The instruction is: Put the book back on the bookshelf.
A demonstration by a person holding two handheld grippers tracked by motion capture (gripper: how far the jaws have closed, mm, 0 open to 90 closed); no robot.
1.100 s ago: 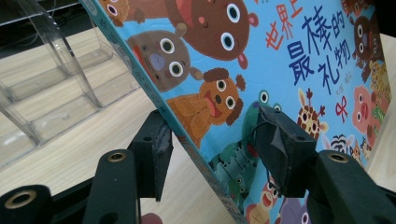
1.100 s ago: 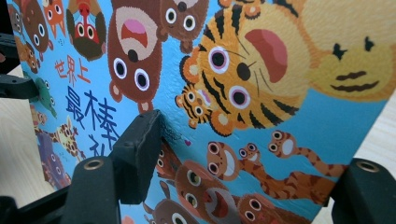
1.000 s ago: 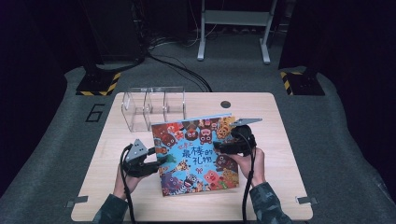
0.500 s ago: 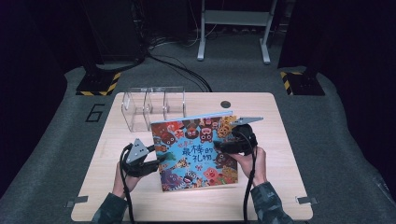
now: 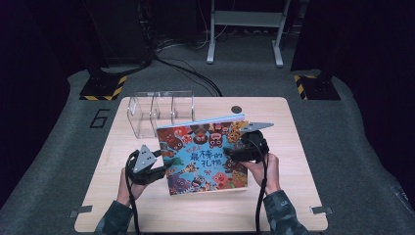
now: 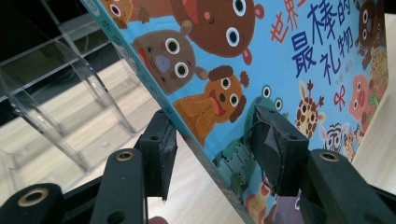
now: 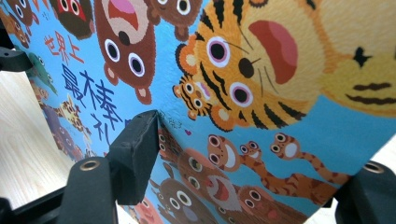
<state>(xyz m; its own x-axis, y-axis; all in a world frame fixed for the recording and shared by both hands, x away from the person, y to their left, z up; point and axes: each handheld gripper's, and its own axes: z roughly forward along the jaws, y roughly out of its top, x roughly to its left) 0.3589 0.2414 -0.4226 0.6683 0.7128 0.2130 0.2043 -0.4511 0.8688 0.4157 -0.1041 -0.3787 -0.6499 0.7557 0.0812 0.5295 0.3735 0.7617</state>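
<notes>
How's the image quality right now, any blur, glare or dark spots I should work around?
High view: table evenly lit, surroundings nearly black, slightly soft. Left gripper view: book cover sharp, clear rack shows pale reflections and is hard to outline. Right gripper view: the cover is sharp around the tiger, softer toward the top right corner.

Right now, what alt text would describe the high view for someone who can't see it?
A person's two hand-held grippers, left gripper and right gripper, tilt up a colourful picture book by its side edges on a wooden table, before a clear plastic rack.

Bright lit tabletop, dark surroundings, soft focus
</notes>
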